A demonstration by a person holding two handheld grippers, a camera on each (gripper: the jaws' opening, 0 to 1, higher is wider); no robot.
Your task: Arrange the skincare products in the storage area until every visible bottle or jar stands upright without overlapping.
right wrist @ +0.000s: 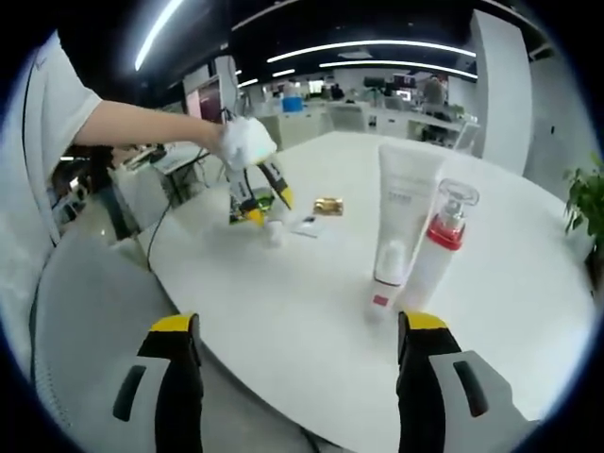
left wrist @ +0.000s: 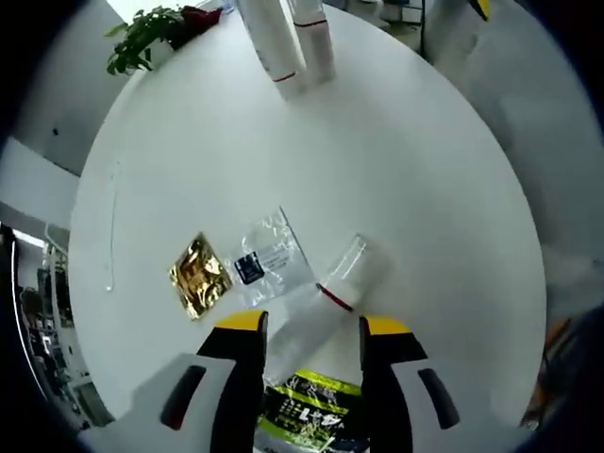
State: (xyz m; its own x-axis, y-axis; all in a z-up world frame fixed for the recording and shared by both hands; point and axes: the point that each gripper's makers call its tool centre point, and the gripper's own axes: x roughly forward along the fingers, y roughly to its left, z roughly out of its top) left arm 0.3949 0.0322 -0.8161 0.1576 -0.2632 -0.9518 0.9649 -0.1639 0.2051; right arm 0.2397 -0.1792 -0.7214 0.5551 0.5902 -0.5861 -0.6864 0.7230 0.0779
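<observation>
White table (left wrist: 189,142): two upright bottles (right wrist: 415,236), one lying bottle (left wrist: 326,307) between the open left hand-held gripper (left wrist: 311,335); right hand-held gripper (right wrist: 300,330) open.

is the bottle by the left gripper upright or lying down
Lying down: the bottle rests on its side on the table, between the left gripper's open fingers.

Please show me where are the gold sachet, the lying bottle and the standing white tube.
gold sachet (left wrist: 199,276), left gripper view, its middle.
lying bottle (left wrist: 326,307), left gripper view, its body near the red band.
standing white tube (right wrist: 400,222), right gripper view, its body.
</observation>
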